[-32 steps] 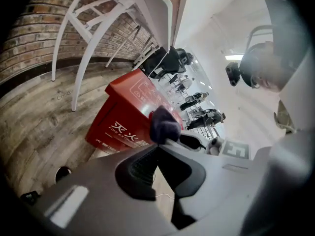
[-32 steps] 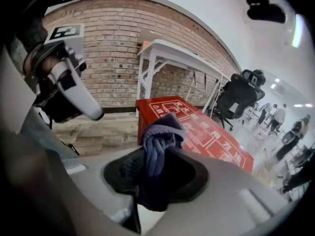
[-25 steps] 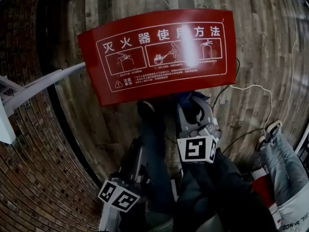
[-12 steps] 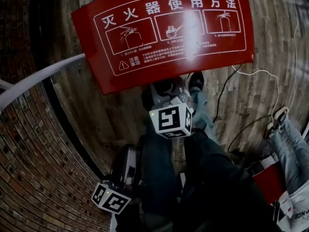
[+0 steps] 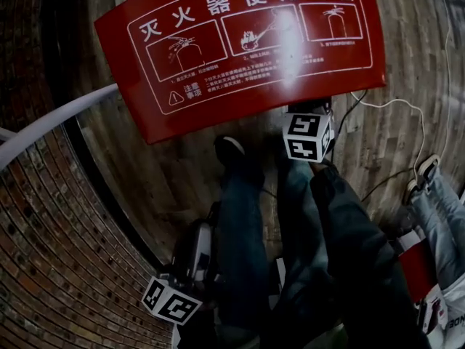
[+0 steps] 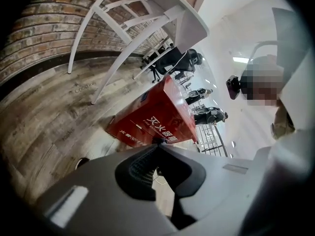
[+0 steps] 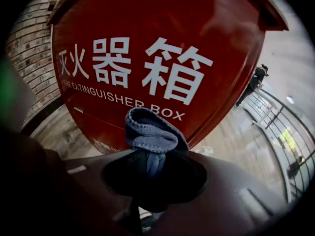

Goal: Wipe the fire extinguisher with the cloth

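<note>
Red extinguisher box [image 7: 162,43], lid [image 5: 218,115] down — right gripper [image 7: 147,156] pinches blue cloth [image 7: 150,132].

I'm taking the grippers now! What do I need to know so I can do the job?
Left gripper: shut, empty.
Right gripper: shut on the blue cloth, close in front of the red fire extinguisher box.
Done: the cloth is picked up and at the box. I can't tell if it touches the box.
Left: wipe the box's faces.
</note>
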`<state>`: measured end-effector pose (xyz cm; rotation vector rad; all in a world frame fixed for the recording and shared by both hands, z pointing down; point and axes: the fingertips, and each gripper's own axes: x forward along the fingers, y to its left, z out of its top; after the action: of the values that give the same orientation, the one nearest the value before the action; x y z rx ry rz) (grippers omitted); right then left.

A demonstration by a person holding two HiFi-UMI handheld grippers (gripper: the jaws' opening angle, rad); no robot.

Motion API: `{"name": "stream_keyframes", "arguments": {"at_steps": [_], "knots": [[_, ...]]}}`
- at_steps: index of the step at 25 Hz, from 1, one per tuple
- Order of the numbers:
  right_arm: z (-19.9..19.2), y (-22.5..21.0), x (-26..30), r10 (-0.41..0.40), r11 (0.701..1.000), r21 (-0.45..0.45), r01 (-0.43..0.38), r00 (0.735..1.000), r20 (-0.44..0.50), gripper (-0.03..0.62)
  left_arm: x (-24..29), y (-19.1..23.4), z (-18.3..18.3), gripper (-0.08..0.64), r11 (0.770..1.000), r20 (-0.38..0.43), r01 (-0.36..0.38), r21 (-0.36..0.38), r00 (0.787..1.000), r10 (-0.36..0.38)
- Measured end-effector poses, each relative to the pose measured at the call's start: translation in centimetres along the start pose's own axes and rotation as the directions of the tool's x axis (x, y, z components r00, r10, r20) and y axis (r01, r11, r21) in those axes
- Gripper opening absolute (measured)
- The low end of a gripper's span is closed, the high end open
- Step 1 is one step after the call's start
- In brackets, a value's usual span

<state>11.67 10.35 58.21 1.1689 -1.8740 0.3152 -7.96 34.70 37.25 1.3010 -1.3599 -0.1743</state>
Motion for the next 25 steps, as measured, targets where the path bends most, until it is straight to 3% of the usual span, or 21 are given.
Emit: {"name": "stream_keyframes", "arguments": {"at_steps": [3,5,8,11,14,20,23,25], "knots": [[0.8,2.8,-0.4,0.053,0.994,0.096,-0.052,0.999,-0.008,0.098,0.5,-0.3,-0.6,-0.002,1.0,-0.01,0.0,-0.006,1.0,0.0],[2.1,6.2,-1.5,0.152,0.986,0.075,-0.152,0.988,0.011,0.098,1.0,-0.8,-0.5,-0.002,1.0,-0.01,0.007,0.005,1.0,-0.007],[5.5,11.4,-4.9,0.327,0.945,-0.04,-0.325,0.939,0.105,0.098,1.5,-1.6,0.2,-0.002,1.0,0.003,0.018,0.018,1.0,-0.018],[9.0,12.5,-9.3,0.425,0.905,-0.097,-0.414,0.88,0.211,0.098,1.5,-2.5,0.9,-0.002,0.999,0.022,0.029,0.021,0.999,-0.029],[11.7,9.5,-12.7,0.41,0.911,-0.085,-0.404,0.858,0.31,0.098,1.3,-3.1,1.6,-0.002,0.999,0.039,0.039,0.021,0.998,-0.04],[12.1,1.4,-17.5,0.287,0.951,0.032,-0.309,0.913,0.289,0.098,0.6,-4.3,2.8,-0.002,0.998,0.077,0.054,0.011,0.996,-0.055],[15.1,-1.7,-21.3,0.223,0.97,0.015,-0.241,0.918,0.329,0.099,0.3,-4.7,3.1,-0.002,0.998,0.083,0.061,0.005,0.995,-0.062],[19.3,-2.7,-23.0,0.219,0.975,-0.061,-0.212,0.895,0.388,0.099,0.2,-4.6,3.2,-0.002,0.998,0.087,0.059,0.002,0.994,-0.059]]}}
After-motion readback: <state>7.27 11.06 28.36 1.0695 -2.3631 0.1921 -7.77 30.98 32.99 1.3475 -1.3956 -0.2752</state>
